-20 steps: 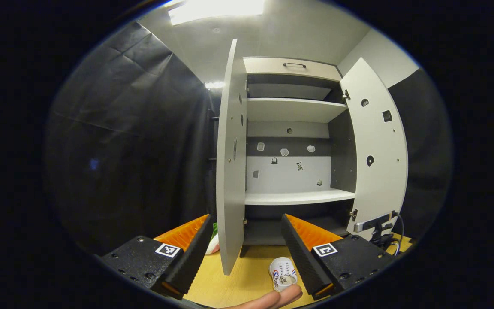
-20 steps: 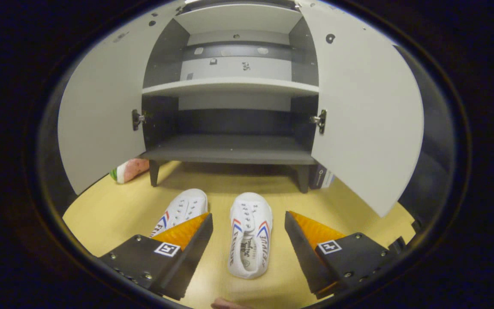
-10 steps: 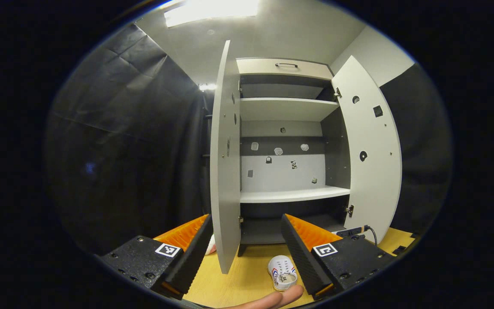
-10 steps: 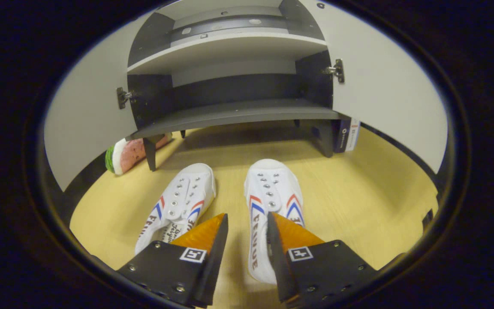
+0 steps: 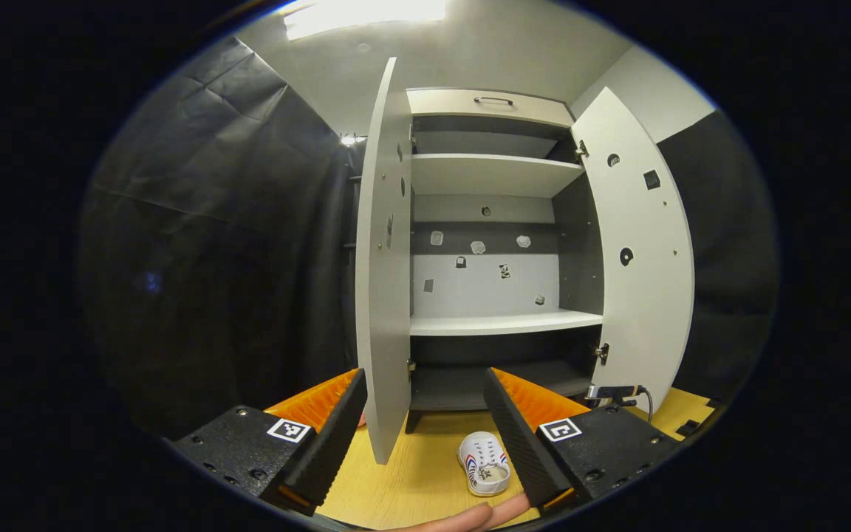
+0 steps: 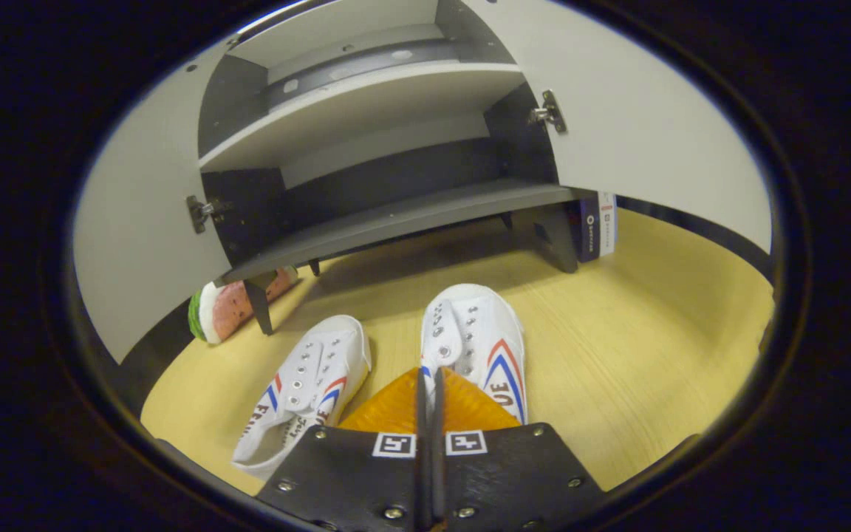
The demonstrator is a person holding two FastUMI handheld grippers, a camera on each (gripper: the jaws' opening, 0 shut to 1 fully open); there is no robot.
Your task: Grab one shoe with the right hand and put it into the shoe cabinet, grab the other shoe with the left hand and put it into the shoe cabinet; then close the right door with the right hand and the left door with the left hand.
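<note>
The right-hand sneaker (image 6: pixel 481 347) lay on the wood floor (image 6: pixel 640 369) before the open shoe cabinet (image 6: pixel 396 214), my right gripper (image 6: pixel 429 384) pinched together on its side wall for lifting, my left gripper (image 5: pixel 425 436) wide apart, empty.

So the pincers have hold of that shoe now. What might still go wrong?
The right gripper pinches only a thin edge of the right shoe, so it may slip or dangle when lifted. The left shoe lies close beside it and could get nudged. The cabinet's bottom shelf has a low opening; the shoe might catch its front edge.
</note>
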